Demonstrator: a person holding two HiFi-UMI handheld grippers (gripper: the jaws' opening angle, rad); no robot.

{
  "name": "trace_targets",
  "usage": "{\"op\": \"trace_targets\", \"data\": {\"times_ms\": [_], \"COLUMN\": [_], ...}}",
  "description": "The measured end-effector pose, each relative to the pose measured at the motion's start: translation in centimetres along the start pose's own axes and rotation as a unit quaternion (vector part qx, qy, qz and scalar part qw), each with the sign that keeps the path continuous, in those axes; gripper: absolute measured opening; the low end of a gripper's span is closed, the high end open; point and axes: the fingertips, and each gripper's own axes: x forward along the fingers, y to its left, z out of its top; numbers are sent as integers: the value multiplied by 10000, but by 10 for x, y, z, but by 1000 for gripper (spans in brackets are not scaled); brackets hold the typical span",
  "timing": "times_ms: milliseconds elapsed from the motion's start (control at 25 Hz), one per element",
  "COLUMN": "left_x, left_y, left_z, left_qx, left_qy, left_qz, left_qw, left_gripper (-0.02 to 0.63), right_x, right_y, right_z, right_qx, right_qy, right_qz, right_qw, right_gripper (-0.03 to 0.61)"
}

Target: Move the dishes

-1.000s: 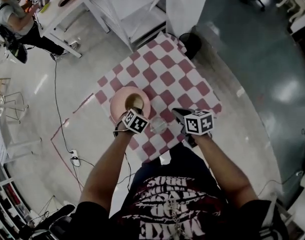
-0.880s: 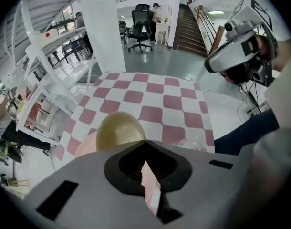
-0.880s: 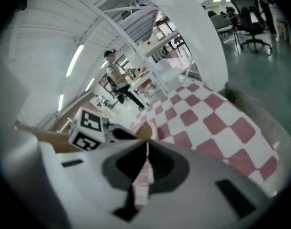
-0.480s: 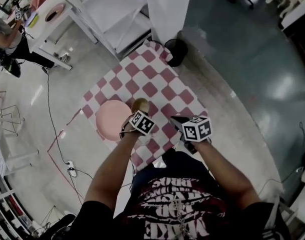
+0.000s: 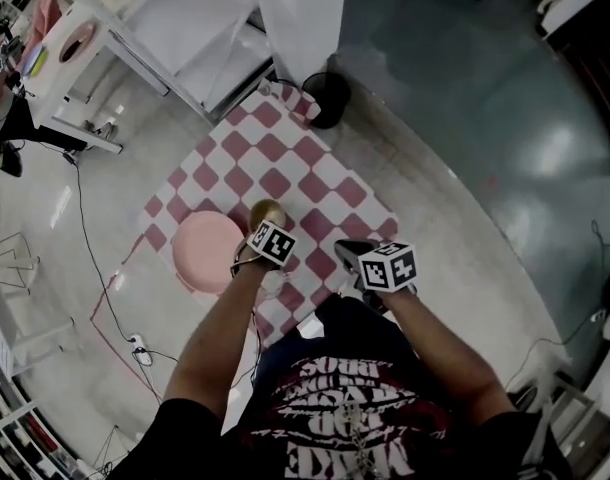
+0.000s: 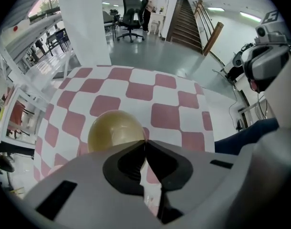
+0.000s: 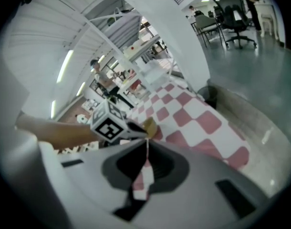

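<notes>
A pink plate (image 5: 207, 251) lies at the left edge of the table with the pink-and-white checked cloth (image 5: 285, 163). Just right of the plate is a gold bowl (image 5: 268, 213), and my left gripper (image 5: 269, 228) is shut on its rim. In the left gripper view the bowl (image 6: 116, 130) shows as a gold dome against the closed jaw tips of that gripper (image 6: 144, 143). My right gripper (image 5: 353, 254) is over the table's near right part, shut and holding nothing. In the right gripper view its jaws (image 7: 147, 146) are together, and the bowl (image 7: 149, 126) lies beyond them.
A clear glass (image 5: 274, 284) stands on the cloth below the left gripper. Past the table's far corner are a black bin (image 5: 325, 98) and a white pillar (image 5: 300, 18). White shelving (image 5: 195, 28) is at the back left. A cable (image 5: 85, 258) runs across the floor.
The gold bowl was on the pink plate. It has since moved right with my left gripper and is off the plate, over the cloth. The right gripper stayed shut.
</notes>
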Motion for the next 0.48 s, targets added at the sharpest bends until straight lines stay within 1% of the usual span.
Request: {"op": "trace_targets", "data": {"times_ms": [80, 120, 200, 280, 360, 480], "left_x": [-2, -5, -15, -26, -41, -80], "left_y": [-4, -5, -3, 2, 9, 24], "left_z": [-1, 2, 7, 5, 1, -11], "left_qx": [-8, 0, 16, -22, -119, -386], "left_qy": [-67, -174, -359, -480, -668, -1124], "left_qz": [-97, -116, -85, -27, 32, 182], "left_qw": [9999, 9998, 9993, 9988, 9977, 9927], "left_gripper": [55, 80, 98, 101, 101, 101], "right_x": [2, 3, 5, 8, 11, 12], "right_y": [2, 5, 11, 20, 32, 57], "right_z": [-3, -4, -5, -3, -2, 2], "right_qx": [48, 54, 23, -45, -87, -281], "right_qy": [-11, -8, -1, -3, -23, -86], "right_qz": [-12, -8, 18, 16, 23, 79], "right_qw": [10000, 10000, 10000, 10000, 10000, 9995], "right_gripper": [35, 35, 35, 35, 35, 35]}}
